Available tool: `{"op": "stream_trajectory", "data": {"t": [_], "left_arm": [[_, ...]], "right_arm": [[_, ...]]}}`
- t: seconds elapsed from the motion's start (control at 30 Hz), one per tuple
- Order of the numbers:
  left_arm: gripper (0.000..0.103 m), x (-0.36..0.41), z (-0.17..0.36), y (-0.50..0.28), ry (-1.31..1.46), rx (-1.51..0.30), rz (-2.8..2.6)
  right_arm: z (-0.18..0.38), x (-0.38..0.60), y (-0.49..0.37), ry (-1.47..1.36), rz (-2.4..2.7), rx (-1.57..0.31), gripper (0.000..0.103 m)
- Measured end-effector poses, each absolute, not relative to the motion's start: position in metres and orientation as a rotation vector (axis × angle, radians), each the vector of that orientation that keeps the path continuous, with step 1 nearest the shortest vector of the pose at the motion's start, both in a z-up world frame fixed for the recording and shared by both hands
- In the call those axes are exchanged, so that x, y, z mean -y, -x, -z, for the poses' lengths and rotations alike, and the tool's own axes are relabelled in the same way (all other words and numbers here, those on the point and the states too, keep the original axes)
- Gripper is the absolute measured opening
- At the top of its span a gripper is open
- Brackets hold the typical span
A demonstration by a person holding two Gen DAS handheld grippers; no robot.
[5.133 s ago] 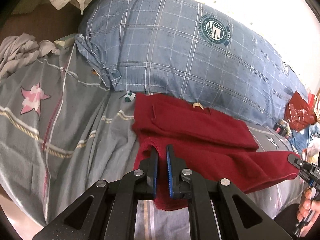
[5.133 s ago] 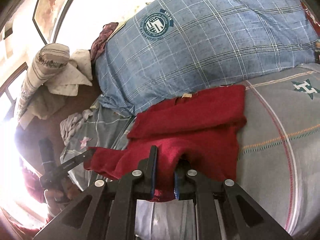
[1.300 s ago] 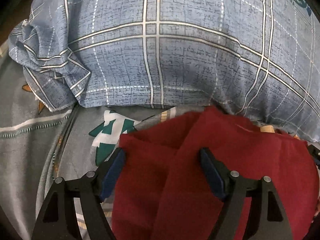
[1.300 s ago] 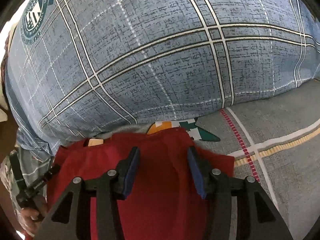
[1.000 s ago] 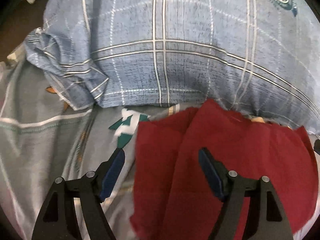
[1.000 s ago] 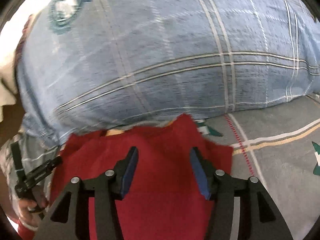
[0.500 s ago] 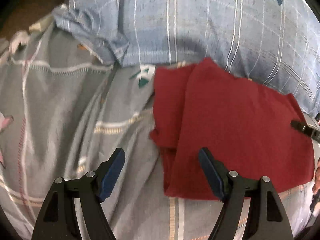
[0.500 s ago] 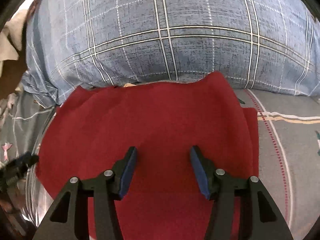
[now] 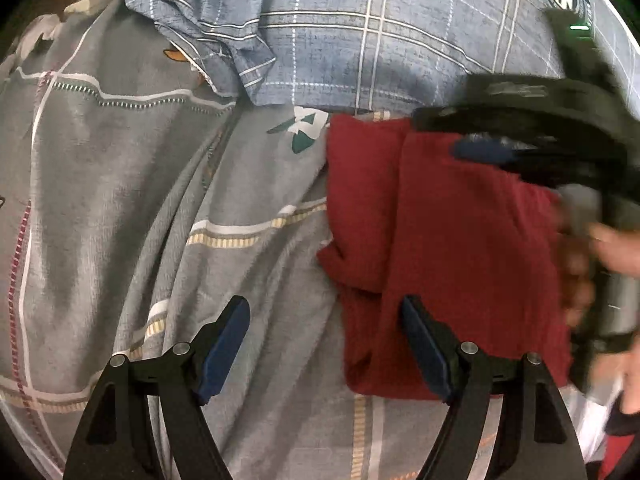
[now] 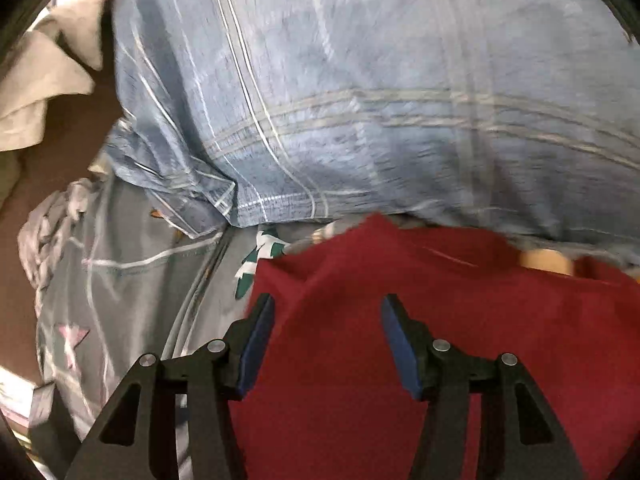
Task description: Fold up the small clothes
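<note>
A dark red garment [image 9: 448,248] lies folded on the grey bedsheet [image 9: 120,200], its far edge against a blue plaid pillow [image 9: 380,28]. My left gripper [image 9: 326,340] is open and empty, above the garment's near left edge. My right gripper [image 10: 326,334] is open and empty, low over the garment's [image 10: 440,340] far left corner. In the left wrist view the right gripper [image 9: 532,136] shows blurred over the garment's far right, held by a hand [image 9: 600,256].
The plaid pillow [image 10: 360,100] fills the back of both views. A crumpled pale cloth [image 10: 48,80] lies at far left on a brown surface [image 10: 68,128]. A patterned grey cloth [image 10: 40,240] sits at the sheet's left edge.
Both grippers stay open. The left one has pulled back and to the left of the garment. The right one has swung left across the garment toward its far left corner.
</note>
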State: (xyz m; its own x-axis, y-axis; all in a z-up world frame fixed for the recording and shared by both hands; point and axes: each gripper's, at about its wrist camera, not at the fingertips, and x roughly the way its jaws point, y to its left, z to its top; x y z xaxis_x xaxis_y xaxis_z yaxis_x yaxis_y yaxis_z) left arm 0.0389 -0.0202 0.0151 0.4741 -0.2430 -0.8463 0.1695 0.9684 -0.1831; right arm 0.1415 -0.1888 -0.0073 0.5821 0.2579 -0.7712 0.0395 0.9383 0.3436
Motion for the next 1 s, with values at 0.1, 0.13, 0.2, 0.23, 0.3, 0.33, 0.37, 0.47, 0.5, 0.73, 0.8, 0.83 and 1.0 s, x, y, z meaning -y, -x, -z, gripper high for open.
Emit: {"op": "stream_trajectory", "data": {"t": [0.1, 0.13, 0.2, 0.23, 0.3, 0.33, 0.37, 0.47, 0.5, 0.73, 0.8, 0.83, 1.0], "left_arm": [[0.078, 0.02, -0.016, -0.042, 0.084, -1.051, 0.26], [0.078, 0.019, -0.016, -0.043, 0.086, -1.054, 0.262], [0.078, 0.016, -0.016, -0.044, 0.111, -1.074, 0.276], [0.078, 0.014, -0.016, -0.046, 0.121, -1.078, 0.279], [0.076, 0.008, -0.02, -0.047, 0.147, -1.075, 0.281], [0.076, 0.005, -0.023, -0.046, 0.154, -1.064, 0.275], [0.076, 0.002, -0.026, -0.048, 0.157, -1.046, 0.264], [0.076, -0.003, -0.027, -0.049, 0.162, -1.038, 0.238], [0.076, -0.004, -0.025, -0.05, 0.166, -1.047, 0.232], [0.076, -0.002, -0.023, -0.052, 0.171, -1.063, 0.215], [0.076, -0.001, -0.024, -0.051, 0.171, -1.064, 0.221], [0.076, 0.0, -0.024, -0.05, 0.167, -1.063, 0.223], [0.076, -0.001, -0.026, -0.048, 0.158, -1.066, 0.214]], "right_arm": [[0.032, 0.18, -0.17, -0.338, -0.085, -1.019, 0.057], [0.038, 0.179, -0.176, -0.332, -0.065, -1.03, 0.053], [0.037, 0.176, -0.178, -0.264, -0.018, -0.994, 0.028], [0.035, 0.175, -0.178, -0.235, -0.01, -0.99, 0.011], [0.029, 0.172, -0.174, -0.206, -0.027, -0.977, 0.007], [0.024, 0.169, -0.172, -0.184, -0.032, -0.965, 0.006], [0.018, 0.166, -0.169, -0.173, -0.046, -0.943, 0.006], [0.015, 0.158, -0.168, -0.189, -0.083, -0.926, 0.006], [0.022, 0.154, -0.171, -0.183, -0.079, -0.942, 0.006], [0.034, 0.143, -0.167, -0.21, -0.119, -1.001, 0.033], [0.026, 0.146, -0.161, -0.252, -0.149, -1.008, 0.055], [0.024, 0.142, -0.158, -0.245, -0.151, -1.02, 0.064], [0.029, 0.119, -0.157, -0.111, -0.101, -1.077, 0.073]]}}
